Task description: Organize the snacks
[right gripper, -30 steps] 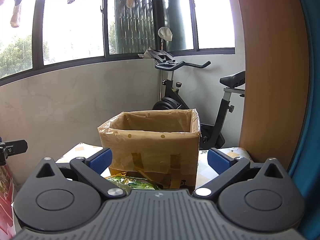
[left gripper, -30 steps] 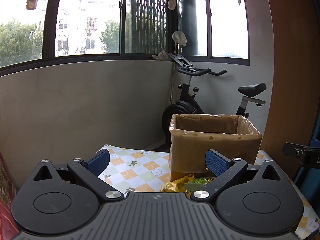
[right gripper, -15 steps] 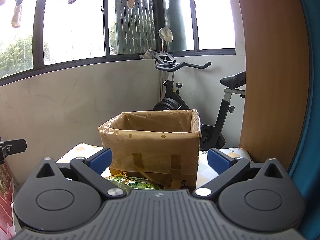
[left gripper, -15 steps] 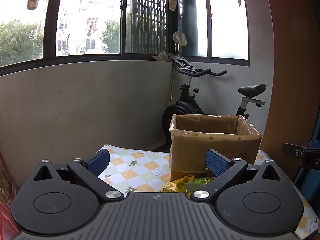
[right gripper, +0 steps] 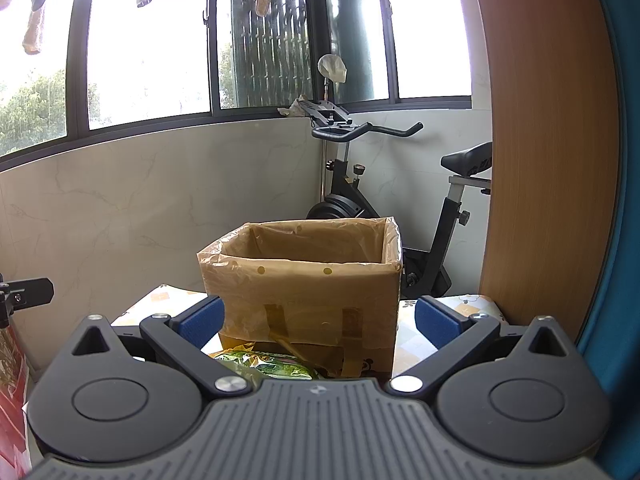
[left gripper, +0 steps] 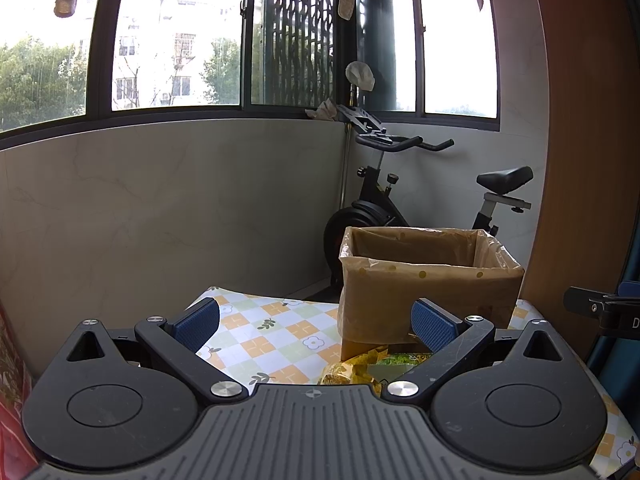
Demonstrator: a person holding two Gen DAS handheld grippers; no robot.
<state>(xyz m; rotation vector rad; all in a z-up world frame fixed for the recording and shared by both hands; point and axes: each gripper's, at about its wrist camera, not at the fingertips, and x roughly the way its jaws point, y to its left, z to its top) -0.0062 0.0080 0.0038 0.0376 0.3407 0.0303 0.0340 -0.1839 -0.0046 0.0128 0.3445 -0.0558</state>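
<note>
A brown cardboard box (left gripper: 428,292) (right gripper: 308,292) lined with a clear plastic bag stands on a table with a checked cloth (left gripper: 272,332). In front of the box lies a yellow and green snack packet (left gripper: 372,366) (right gripper: 264,364), partly hidden by the gripper bodies. My left gripper (left gripper: 316,320) is open above the cloth, left of the box, with nothing between its blue pads. My right gripper (right gripper: 318,318) is open too, its fingers standing either side of the box as seen from behind.
An exercise bike (left gripper: 400,184) (right gripper: 400,208) stands behind the table by a grey wall under windows. A wooden panel (right gripper: 548,160) rises at the right. A red patterned packet (right gripper: 12,380) shows at the left edge. The other gripper's black tip (left gripper: 600,312) pokes in.
</note>
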